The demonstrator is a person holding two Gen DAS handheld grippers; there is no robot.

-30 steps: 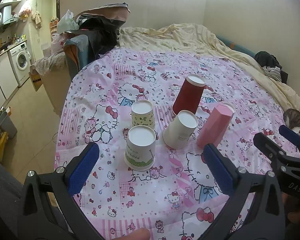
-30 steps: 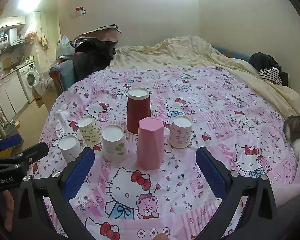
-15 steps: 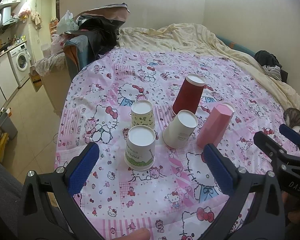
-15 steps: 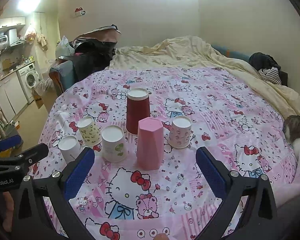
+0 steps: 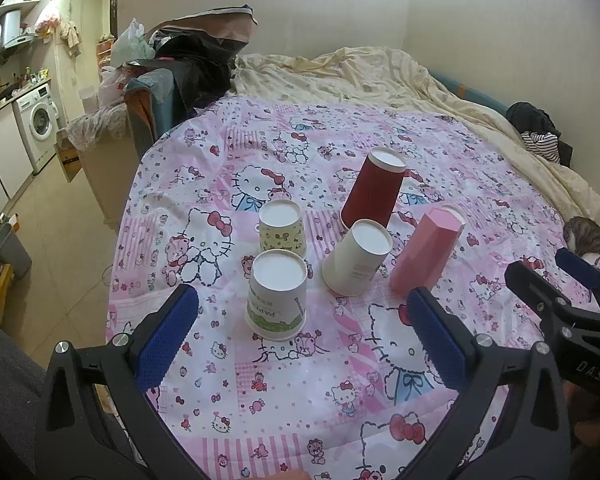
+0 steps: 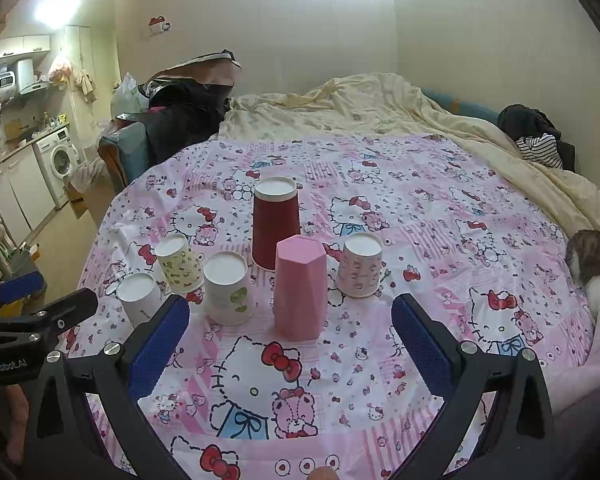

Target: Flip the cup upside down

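Several cups stand upside down on the Hello Kitty cloth: a dark red cup point(image 6: 276, 222), a pink faceted cup point(image 6: 300, 286), a pink-print paper cup point(image 6: 360, 264), a white cup with a leaf print point(image 6: 227, 286), a yellow-print cup point(image 6: 179, 263) and a white paper cup point(image 6: 140, 298). In the left wrist view I see the white paper cup point(image 5: 277, 294), yellow cup point(image 5: 281, 226), leaf cup point(image 5: 358, 256), red cup point(image 5: 374, 190) and pink faceted cup point(image 5: 426, 252). My left gripper point(image 5: 300, 340) is open and empty, just short of the white paper cup. My right gripper point(image 6: 290, 344) is open and empty before the pink faceted cup.
The round table point(image 6: 440, 200) drops off at its left edge to the floor point(image 5: 60, 220). A bed with a cream duvet point(image 6: 380, 108) lies behind. A cat point(image 6: 590, 256) lies at the right edge. A chair with bags point(image 6: 172, 120) stands at the back left.
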